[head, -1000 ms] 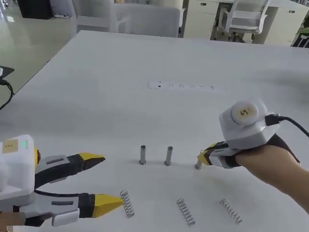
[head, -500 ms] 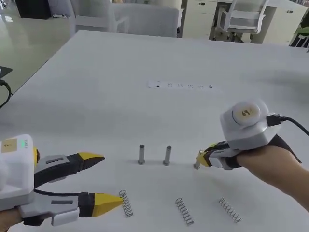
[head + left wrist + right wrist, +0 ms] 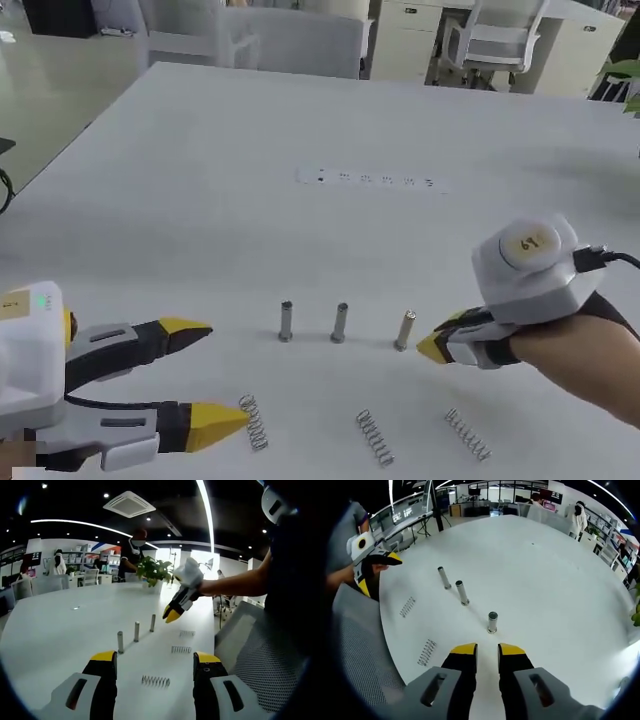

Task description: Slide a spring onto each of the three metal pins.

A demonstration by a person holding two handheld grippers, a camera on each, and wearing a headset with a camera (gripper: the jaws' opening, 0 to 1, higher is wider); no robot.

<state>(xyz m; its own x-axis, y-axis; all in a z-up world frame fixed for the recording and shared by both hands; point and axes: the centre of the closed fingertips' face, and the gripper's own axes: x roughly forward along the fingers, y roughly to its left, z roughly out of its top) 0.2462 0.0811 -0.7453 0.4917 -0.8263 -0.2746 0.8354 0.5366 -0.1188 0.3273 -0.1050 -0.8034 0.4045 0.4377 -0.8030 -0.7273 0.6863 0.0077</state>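
– At the lower left of the head view, what is your left gripper (image 3: 225, 372) doing?

– It hovers low over the table (image 3: 200, 200), its yellow tips wide apart and holding nothing. The left spring (image 3: 254, 421) lies just beside the lower tip. In the left gripper view that spring is on the table just ahead, between my two jaws.

– And the other one?

– My right gripper (image 3: 428, 346), at the right of the frame, has a narrow gap between its jaws and grips nothing. Its tips are just beside the right pin (image 3: 405, 330), a little clear of it. In the right gripper view that pin stands straight ahead of the jaws.

– How do the pins stand?

– All upright. The left pin (image 3: 286, 321), middle pin (image 3: 340, 323) and right pin make a row running left to right across the frame.

– The springs?

– Flat on the table, in a second row below the pins. The middle spring (image 3: 374, 437) and right spring (image 3: 466, 434) lie apart from both grippers. Each long axis slants from upper left to lower right.

– The surface, the room?

– White table, with a strip of sockets (image 3: 365, 180) in the upper middle. Beyond its far edge are a pale office chair (image 3: 495, 40) and cabinets (image 3: 410, 40).
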